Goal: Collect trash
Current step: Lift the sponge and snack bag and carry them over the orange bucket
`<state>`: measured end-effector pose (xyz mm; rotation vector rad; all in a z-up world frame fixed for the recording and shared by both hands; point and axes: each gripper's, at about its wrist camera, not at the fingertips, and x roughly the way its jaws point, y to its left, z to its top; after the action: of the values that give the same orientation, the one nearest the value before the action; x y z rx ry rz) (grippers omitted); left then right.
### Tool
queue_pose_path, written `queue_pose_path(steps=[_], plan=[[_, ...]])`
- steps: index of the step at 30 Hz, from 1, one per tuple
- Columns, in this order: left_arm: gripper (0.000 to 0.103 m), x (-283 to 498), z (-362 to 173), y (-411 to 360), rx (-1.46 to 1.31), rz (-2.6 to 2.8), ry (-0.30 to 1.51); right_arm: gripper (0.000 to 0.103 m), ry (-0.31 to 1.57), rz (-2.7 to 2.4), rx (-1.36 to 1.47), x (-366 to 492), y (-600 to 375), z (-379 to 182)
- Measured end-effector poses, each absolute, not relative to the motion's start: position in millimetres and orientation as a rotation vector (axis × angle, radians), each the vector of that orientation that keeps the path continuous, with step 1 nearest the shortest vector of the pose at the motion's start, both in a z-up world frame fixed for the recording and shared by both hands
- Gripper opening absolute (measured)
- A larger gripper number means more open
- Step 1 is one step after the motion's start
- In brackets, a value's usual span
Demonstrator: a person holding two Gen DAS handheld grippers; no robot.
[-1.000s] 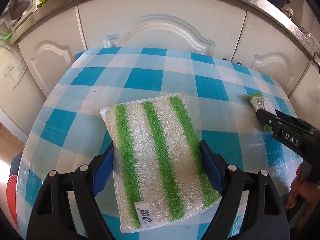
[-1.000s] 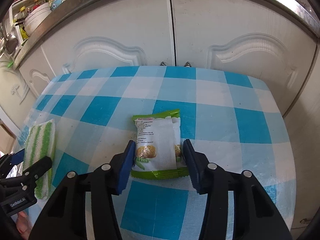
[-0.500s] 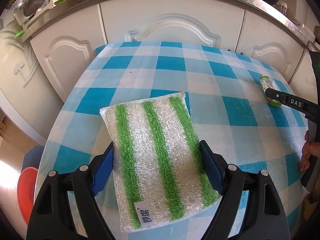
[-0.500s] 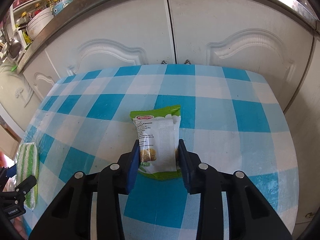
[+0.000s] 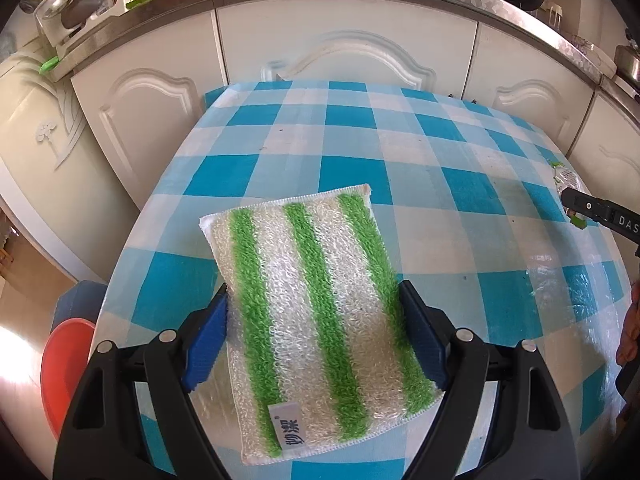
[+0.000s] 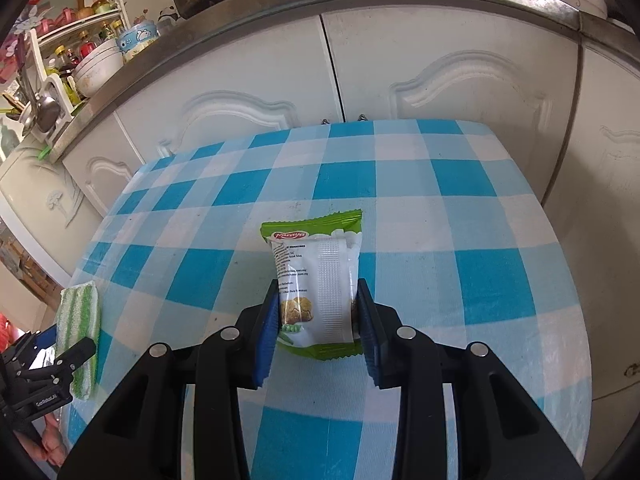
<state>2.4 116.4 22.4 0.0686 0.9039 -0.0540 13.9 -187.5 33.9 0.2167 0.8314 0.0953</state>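
My left gripper (image 5: 314, 296) is shut on a white cloth with green stripes (image 5: 304, 264), its blue pads pressing on both long edges. The cloth lies flat over the blue-checked table (image 5: 352, 136). My right gripper (image 6: 318, 288) is shut on a green and white snack packet (image 6: 316, 256), which stands upright between the pads just above the tablecloth. In the left wrist view the snack packet (image 5: 566, 178) and the right gripper's fingertips (image 5: 576, 202) show at the far right. The right wrist view catches the striped cloth (image 6: 78, 312) in the left gripper (image 6: 60, 356) at the lower left.
White cabinet doors (image 5: 344, 52) under a steel counter stand right behind the table. A red basin (image 5: 64, 368) sits on the floor off the table's left edge. A person's hand (image 5: 630, 332) is at the right border.
The right jaws have come together on the snack packet, which lay loose between them before. Both grippers have drawn back from the cabinets, the left one carrying the cloth.
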Motion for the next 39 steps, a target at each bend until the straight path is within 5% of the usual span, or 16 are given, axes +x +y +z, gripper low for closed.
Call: queue_pose_path(steps=[39], plan=[[0.081, -115.1, 35.2, 263.7, 0.037, 0.121, 0.835, 0.037, 0.821, 0.233, 0.083, -120.4, -67.5, 67.9]])
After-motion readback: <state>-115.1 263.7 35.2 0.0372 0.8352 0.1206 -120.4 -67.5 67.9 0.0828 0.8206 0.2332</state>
